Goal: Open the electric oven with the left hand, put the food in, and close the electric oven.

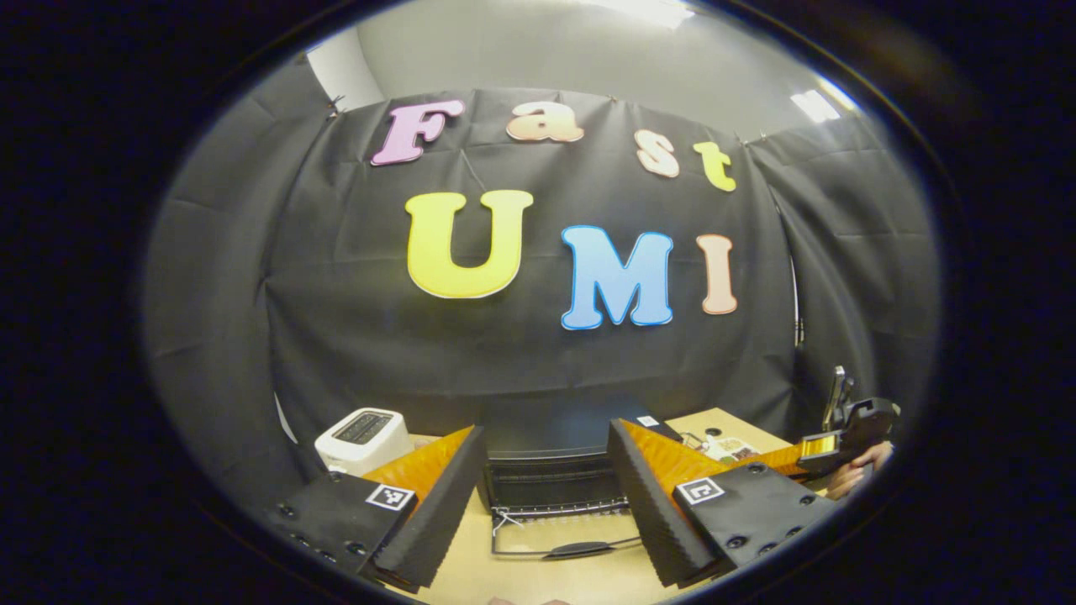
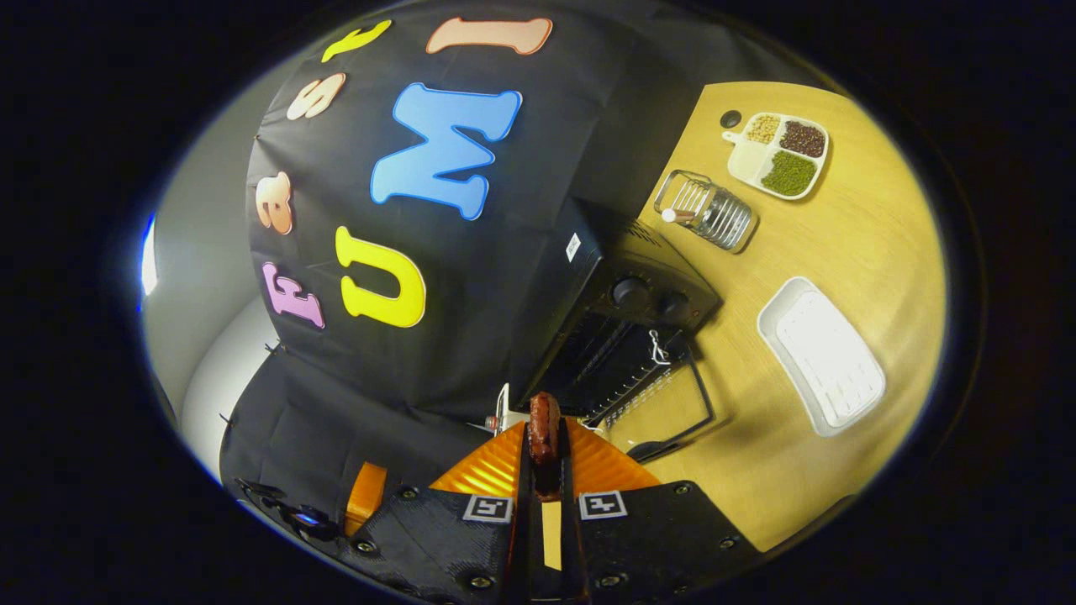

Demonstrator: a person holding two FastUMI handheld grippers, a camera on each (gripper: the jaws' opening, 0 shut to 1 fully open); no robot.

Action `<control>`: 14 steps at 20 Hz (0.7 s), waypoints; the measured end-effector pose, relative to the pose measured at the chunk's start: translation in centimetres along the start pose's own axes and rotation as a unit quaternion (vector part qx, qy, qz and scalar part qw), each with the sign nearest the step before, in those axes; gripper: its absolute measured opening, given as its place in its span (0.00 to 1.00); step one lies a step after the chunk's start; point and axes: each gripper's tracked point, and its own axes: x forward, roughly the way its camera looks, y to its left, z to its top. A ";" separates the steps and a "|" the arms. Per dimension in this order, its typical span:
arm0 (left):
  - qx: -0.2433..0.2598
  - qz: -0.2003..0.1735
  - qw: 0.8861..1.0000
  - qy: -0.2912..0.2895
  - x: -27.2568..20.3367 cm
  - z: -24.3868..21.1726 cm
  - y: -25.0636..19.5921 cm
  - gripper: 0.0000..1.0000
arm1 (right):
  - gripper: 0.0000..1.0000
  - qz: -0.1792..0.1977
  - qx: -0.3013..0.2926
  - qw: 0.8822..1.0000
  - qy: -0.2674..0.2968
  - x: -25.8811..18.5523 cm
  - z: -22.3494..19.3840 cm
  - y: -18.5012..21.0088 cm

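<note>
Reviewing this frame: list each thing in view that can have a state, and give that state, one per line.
Electric oven: door open, folded down flat, rack bare.
Left gripper: open, holding nothing.
Right gripper: shut on the sausage.
White tray: empty.
Divided dish: three sections filled with beans.
Glass jar: lying on its side.
Toaster: slots empty.

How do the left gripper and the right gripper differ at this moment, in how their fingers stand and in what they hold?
The left gripper has its fingers spread wide apart; the right gripper has its fingers drawn close together. The left gripper holds nothing; the right gripper is clamped on a reddish-brown piece of food. The left gripper faces the open electric oven squarely; the right gripper sees the oven at a slant. Both hover above the wooden table.
</note>
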 end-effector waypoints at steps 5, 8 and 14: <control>0.005 0.021 1.000 0.008 -1.1 -1.0 3.4 0.92 | 0.15 -0.026 0.040 0.999 -0.018 9.2 -0.2 -1.8; 0.004 0.028 0.999 0.022 -2.1 -2.1 4.9 1.00 | 0.15 -0.046 0.046 0.998 -0.019 14.1 -0.8 -3.1; 0.004 0.058 0.997 0.040 -4.4 -3.0 8.5 1.00 | 0.15 -0.071 0.064 0.994 -0.046 21.6 -2.0 -4.9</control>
